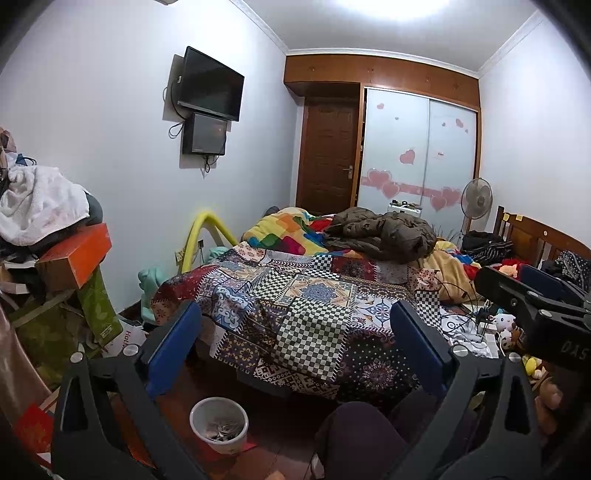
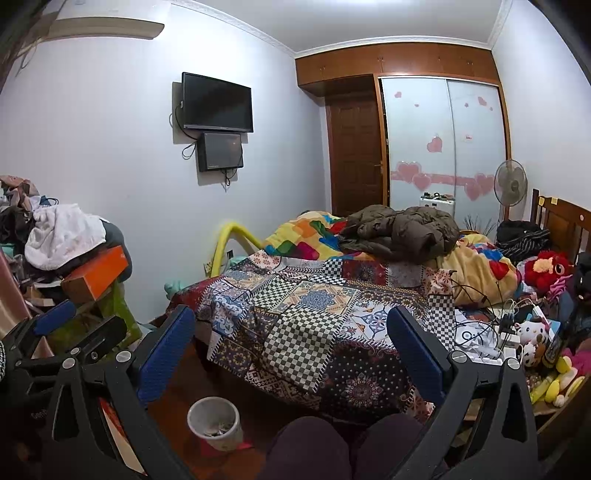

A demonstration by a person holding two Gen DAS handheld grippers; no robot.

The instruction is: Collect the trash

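Bed (image 2: pixel 303 325) with patchwork cover, brown jacket (image 2: pixel 402 230), floor (image 2: pixel 173 410) with bin (image 2: pixel 214 424)

bin contents (image 1: pixel 221 430): lower centre, too small to identify
air conditioner (image 2: pixel 107 28): upper left, partly cut off
knees (image 2: pixel 310 446): cropped at bottom edge

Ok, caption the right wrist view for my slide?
Open right tool faces a quilt-covered bed, white trash bin on the floor below.

A patchwork quilt (image 2: pixel 314 317) covers the bed (image 1: pixel 532 236), with a brown jacket (image 2: pixel 402 229) heaped on it. A TV (image 2: pixel 217 102) hangs on the wall; a fan (image 2: pixel 511 183) stands by the wardrobe (image 2: pixel 443 136).
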